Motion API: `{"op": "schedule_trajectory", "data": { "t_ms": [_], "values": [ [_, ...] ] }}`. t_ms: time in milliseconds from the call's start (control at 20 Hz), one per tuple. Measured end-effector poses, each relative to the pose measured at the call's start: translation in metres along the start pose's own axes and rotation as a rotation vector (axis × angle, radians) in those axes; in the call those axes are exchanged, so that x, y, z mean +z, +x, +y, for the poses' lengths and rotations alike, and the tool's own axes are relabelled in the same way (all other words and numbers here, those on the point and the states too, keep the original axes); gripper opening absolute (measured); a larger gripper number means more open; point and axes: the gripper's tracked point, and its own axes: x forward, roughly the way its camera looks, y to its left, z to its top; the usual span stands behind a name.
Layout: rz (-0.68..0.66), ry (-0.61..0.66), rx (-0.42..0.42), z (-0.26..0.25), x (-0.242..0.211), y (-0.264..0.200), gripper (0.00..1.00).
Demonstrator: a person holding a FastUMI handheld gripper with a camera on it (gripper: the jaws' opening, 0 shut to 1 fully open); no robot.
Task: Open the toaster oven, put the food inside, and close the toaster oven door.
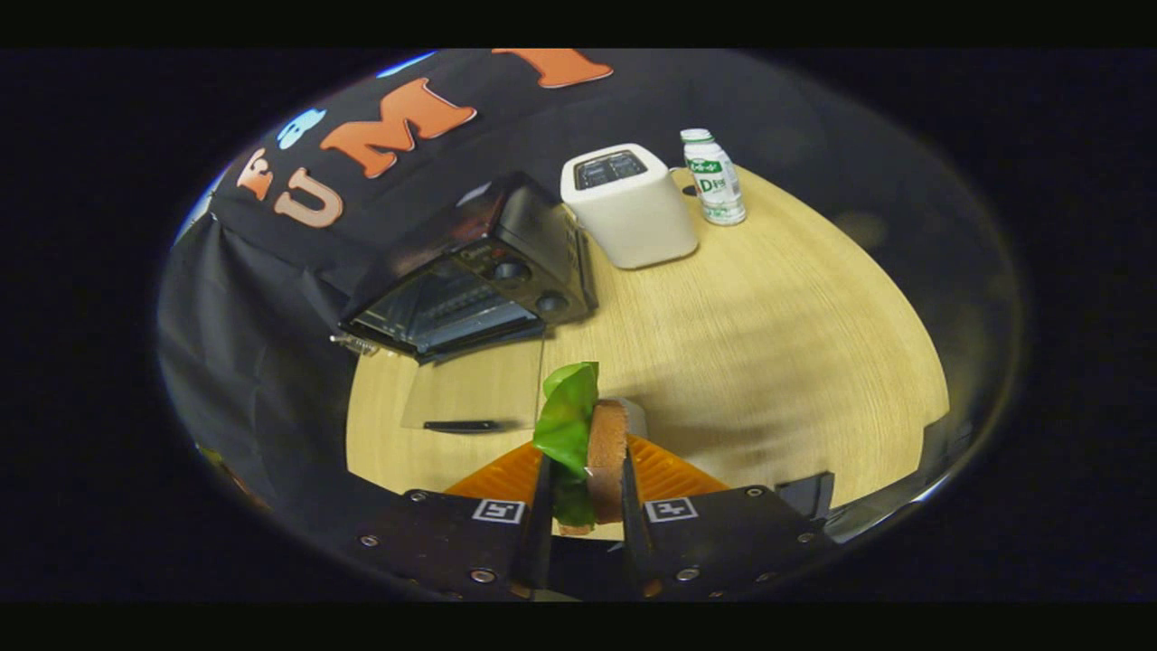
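Plainly, we had the gripper [587, 493] clenched on the food [587, 443], a sandwich-like stack of a brown bread slice with a green lettuce leaf against its left face, and both fingers [540, 515] pressed on it from either side. The food sat between the fingers and stood on edge, its long axis running away from us toward twelve o'clock, the leaf's free tip poking up and forward past the bread. We judged it light and soft: the bread would crush under a hard squeeze and the leaf, thin and floppy, could slide out, so a hold across the flat faces, low and near the middle of the stack, seemed the safest place to keep it. Beneath the fingers lay an orange ridged tray [669, 475], resting on the wooden table [768, 344]. Ahead, at about eleven o'clock from the fingers, the black toaster oven [488, 271] stood with its glass door [470, 393] already dropped flat onto the table, the dark handle nearest us and the cavity open behind it. We reckoned the food's edge pointed a little to the right of that opening. Farther out, near one o'clock, stood a white toaster [628, 208], and just beyond it to the right a small white bottle [714, 176] with a green label.
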Motion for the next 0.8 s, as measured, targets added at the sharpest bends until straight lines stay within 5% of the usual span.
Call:
{"op": "schedule_trajectory", "data": {
  "t_ms": [800],
  "values": [
    [-0.219,0.312,0.284,0.153,0.047,0.073,0.34]
  ]
}}
